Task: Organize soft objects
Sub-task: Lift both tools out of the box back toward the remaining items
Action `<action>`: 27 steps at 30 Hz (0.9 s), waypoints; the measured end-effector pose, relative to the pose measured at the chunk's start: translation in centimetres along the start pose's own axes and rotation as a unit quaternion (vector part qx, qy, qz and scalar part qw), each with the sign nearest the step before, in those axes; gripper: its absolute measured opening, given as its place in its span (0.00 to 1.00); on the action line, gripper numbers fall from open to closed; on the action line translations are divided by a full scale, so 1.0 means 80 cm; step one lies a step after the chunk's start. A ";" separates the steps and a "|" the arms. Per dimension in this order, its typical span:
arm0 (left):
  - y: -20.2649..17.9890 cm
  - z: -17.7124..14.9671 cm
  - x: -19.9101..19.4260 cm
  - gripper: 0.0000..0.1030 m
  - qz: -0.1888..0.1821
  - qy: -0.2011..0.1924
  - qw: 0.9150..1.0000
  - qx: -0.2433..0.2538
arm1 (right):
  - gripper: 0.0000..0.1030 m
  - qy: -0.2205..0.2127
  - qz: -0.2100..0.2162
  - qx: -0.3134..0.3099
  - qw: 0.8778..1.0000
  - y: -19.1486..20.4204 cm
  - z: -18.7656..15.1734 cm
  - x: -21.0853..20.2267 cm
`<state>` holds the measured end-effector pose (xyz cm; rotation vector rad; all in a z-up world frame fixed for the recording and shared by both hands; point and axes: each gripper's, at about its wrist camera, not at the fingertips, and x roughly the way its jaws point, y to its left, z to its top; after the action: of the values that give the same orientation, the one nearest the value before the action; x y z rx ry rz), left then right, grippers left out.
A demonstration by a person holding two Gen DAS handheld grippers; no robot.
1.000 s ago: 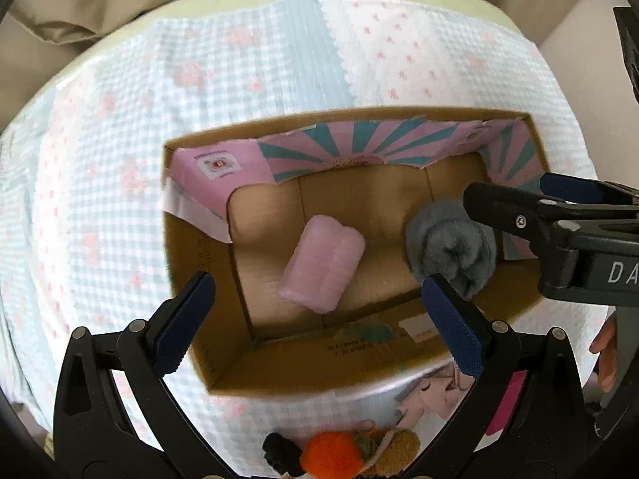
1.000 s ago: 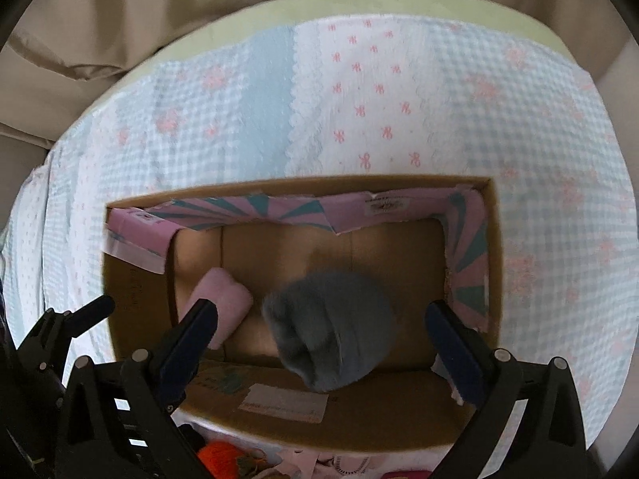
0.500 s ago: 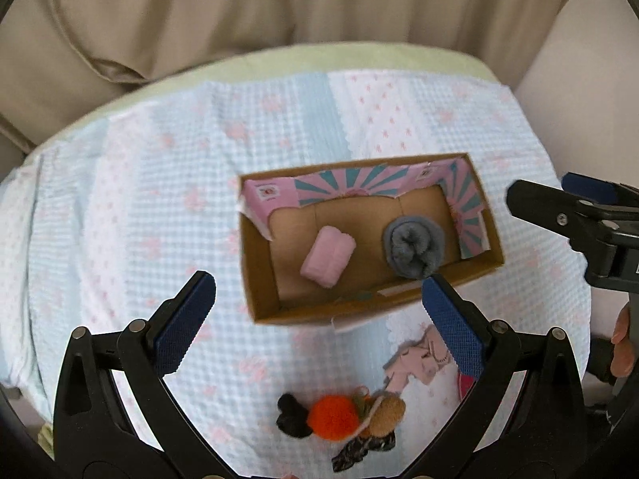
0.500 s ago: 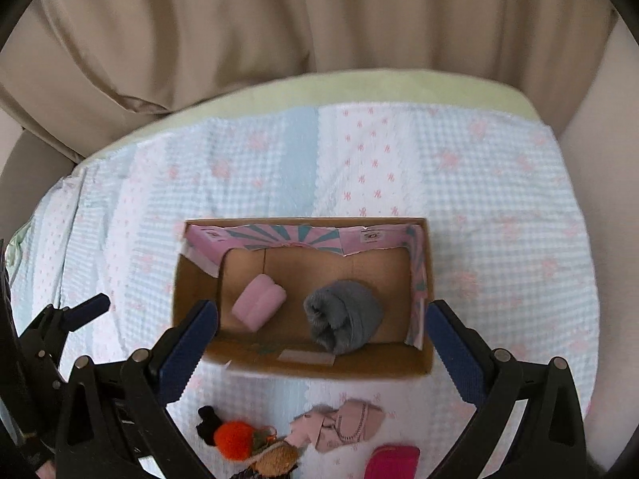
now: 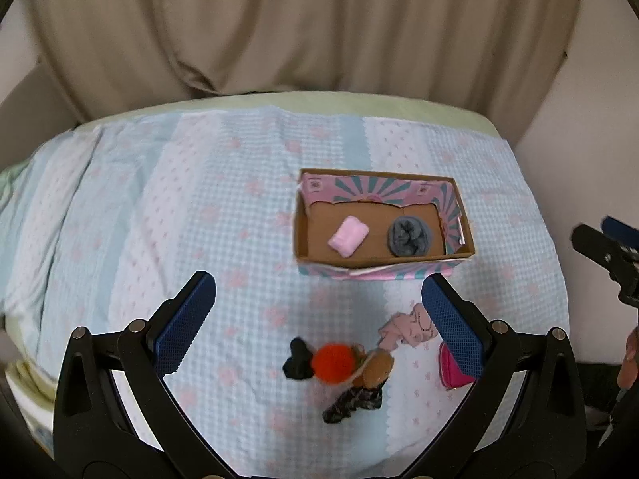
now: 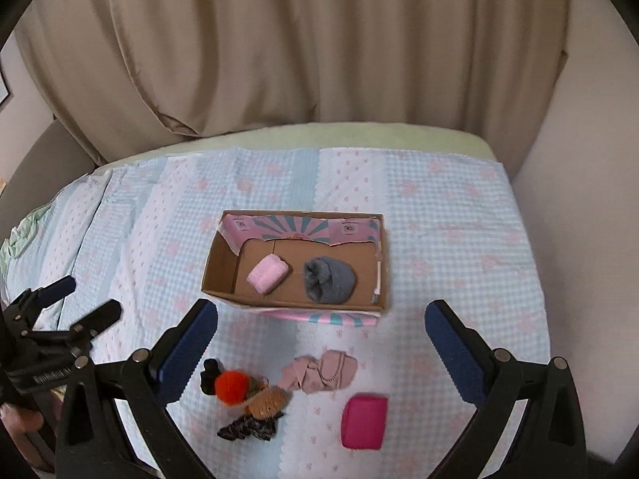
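While both grippers are hanging spread and empty above the checked bedspread, the left gripper and right gripper are framing loose items. Inside the cardboard box, a pink roll is lying at 9 o'clock of a grey roll. At 6 o'clock of the box, an orange pompom, beige cloth and magenta pouch are resting.

Beige curtain hangs in folds across whole background, lower edge meeting far side of bed. Bed covered by light blue and white gingham quilt with pale pink floral print and scalloped seams between panels. Pale green sheet shows along far edge, beyond quilt. Plain off-white wall at right of bed.
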<state>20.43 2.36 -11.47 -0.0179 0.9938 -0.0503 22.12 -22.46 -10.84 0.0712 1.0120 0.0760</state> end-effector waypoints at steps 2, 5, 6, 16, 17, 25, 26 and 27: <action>0.008 -0.016 -0.017 1.00 0.004 -0.008 1.000 -0.012 | 1.00 -0.010 -0.007 -0.005 1.000 0.001 -0.012 -0.014; 0.013 -0.034 -0.033 1.00 0.008 -0.015 1.000 -0.018 | 1.00 -0.021 -0.006 -0.008 1.000 -0.002 -0.031 -0.032; 0.013 -0.040 -0.037 1.00 0.011 -0.017 1.000 -0.018 | 1.00 -0.023 -0.005 -0.008 1.000 -0.003 -0.037 -0.036; 0.032 -0.109 -0.042 1.00 -0.002 -0.013 1.000 -0.008 | 1.00 -0.024 0.024 0.017 0.999 -0.006 -0.116 -0.051; 0.034 -0.114 -0.038 1.00 -0.005 -0.009 1.000 -0.003 | 1.00 -0.021 0.030 0.020 0.999 -0.004 -0.125 -0.051; 0.062 -0.147 0.036 1.00 -0.042 0.044 0.997 0.055 | 1.00 0.004 0.039 0.034 0.999 0.044 -0.192 -0.021; 0.064 -0.150 0.046 0.99 -0.046 0.049 0.996 0.063 | 1.00 0.006 0.040 0.039 0.998 0.049 -0.199 -0.015; 0.066 -0.153 0.058 0.99 -0.050 0.054 0.995 0.072 | 1.00 0.009 0.042 0.047 0.998 0.056 -0.206 -0.005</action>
<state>12.88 7.52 -22.24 0.0676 1.0956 -0.2171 7.74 -17.62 -18.77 0.1991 1.0304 0.1058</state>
